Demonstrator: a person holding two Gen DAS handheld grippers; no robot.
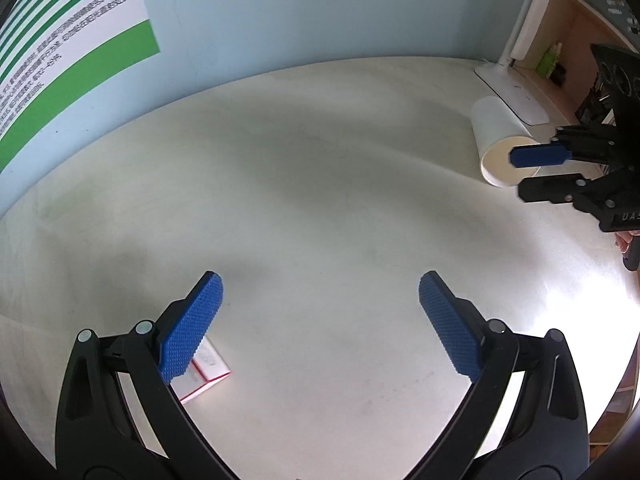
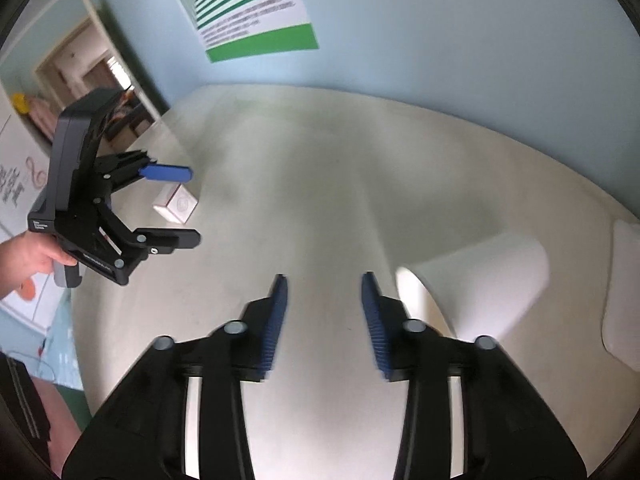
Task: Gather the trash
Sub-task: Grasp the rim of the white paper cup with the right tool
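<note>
Two hand-held grippers hover over a pale round table (image 1: pixel 320 184) set against a light blue wall (image 1: pixel 320 4), with a wide bare stretch of tabletop between them. The table's far rim meets the wall; its left rim, in the right wrist view, drops off toward an open doorway (image 2: pixel 100 76). A white poster (image 2: pixel 248 4) with green stripes and a green band hangs on the wall, its print too small to read.

A white desk lamp (image 1: pixel 516 84) stands at the far right edge. Just in front of its base, a white paper cup (image 1: pixel 500 140) lies on its side, mouth toward the right gripper (image 2: pixel 324 284), whose blue-padded jaws stand moderately apart and empty, just left of the cup's mouth.

Near the table's left side, a small white box (image 2: pixel 176 203) with red trim lies flat; its printing cannot be read. The left gripper (image 1: pixel 320 284) hangs above it with jaws spread wide and empty, the box showing partly behind its left finger. A bare hand (image 2: pixel 32 254) grips its handle from below. White lettering on that gripper's body is too blurred to make out.
</note>
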